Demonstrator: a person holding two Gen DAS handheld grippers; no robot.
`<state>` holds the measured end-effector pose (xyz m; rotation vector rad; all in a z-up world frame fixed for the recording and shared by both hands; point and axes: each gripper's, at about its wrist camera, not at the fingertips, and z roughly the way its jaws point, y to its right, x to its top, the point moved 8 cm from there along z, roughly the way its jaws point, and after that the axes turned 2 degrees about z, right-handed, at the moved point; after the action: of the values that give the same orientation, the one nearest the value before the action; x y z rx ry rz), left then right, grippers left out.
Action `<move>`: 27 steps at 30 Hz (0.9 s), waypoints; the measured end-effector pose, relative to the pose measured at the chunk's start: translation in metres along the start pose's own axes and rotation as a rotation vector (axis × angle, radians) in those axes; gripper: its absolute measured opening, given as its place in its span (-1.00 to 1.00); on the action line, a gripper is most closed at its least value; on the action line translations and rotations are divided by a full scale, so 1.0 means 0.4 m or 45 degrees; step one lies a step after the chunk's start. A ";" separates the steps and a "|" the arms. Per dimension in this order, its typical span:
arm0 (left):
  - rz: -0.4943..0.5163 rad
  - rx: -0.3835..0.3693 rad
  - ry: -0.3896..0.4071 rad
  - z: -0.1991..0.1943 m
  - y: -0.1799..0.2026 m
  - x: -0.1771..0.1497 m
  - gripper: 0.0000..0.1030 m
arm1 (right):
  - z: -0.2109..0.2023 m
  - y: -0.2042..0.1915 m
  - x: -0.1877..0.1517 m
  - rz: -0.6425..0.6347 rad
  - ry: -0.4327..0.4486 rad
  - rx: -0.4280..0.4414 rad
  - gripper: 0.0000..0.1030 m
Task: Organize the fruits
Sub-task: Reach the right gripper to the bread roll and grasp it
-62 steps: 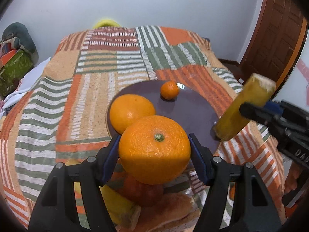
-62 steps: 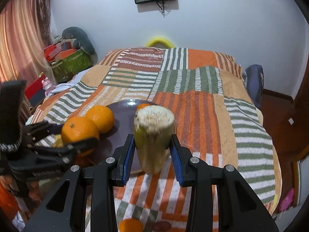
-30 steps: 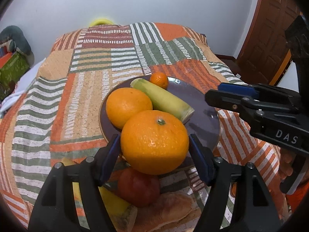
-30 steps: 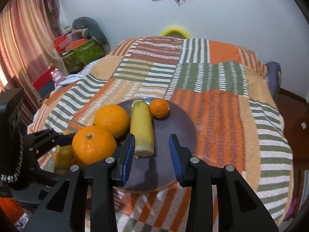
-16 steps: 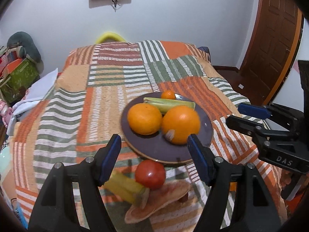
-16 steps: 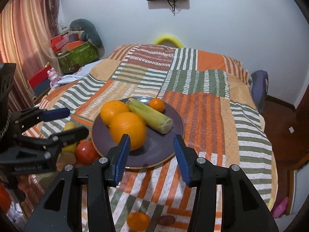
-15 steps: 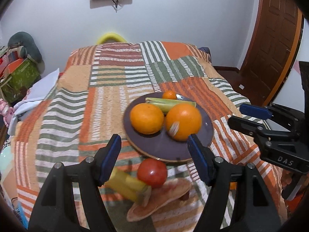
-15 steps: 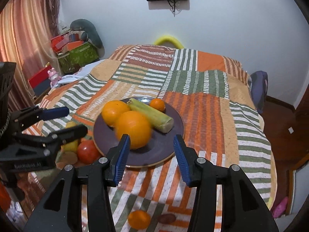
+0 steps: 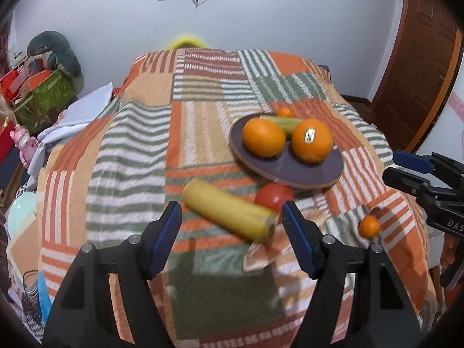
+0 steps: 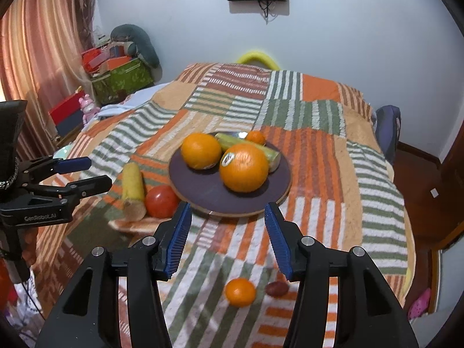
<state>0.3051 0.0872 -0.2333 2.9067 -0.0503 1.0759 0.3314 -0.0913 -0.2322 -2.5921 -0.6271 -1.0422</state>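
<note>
Both tools are empty and spread wide above the bed [image 10: 319, 156], which serves as the work surface under its striped patchwork bedspread. The left tool [image 9: 232, 232] hangs over the yellow banana-like fruit [image 9: 229, 210], its jaws straddling it from above without touching; that lineup suggests this fruit is the next pick. The right tool [image 10: 227, 237] hovers just near of the dark round plate [image 10: 208, 195], jaws apart with nothing between them.

The plate is the collecting spot, and it sits roughly mid-bed so either side can reach it. On it are two large oranges: one [image 10: 201, 150] on the left and one with a sticker [image 10: 243, 166] nearer and to the right. Behind them lies a pale green stalk-like piece [image 10: 271, 153], and a small mandarin [image 10: 255, 137] sits at the far edge.

Left off the plate are the yellow fruit, a red tomato [image 10: 161, 201] tucked against the plate's near-left rim, a flat tan piece [image 9: 269, 249] under the yellow fruit's end, a second small mandarin [image 10: 240, 291], and a small dark reddish fruit [image 10: 277, 288] just right of it. Those last two lie on the right tool's side, so they are likely its share.
</note>
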 end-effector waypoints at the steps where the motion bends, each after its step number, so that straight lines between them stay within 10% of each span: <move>1: 0.002 0.004 -0.006 0.001 -0.007 -0.013 0.37 | 0.004 -0.007 -0.007 -0.002 -0.009 0.005 -0.05; 27: -0.023 -0.011 -0.156 0.126 -0.039 -0.167 0.36 | 0.179 -0.160 -0.082 0.082 -0.205 0.255 0.04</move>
<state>0.2879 0.1014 -0.3153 2.9559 -0.0321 0.8919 0.3209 -0.0164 -0.3000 -2.5171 -0.6453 -0.7169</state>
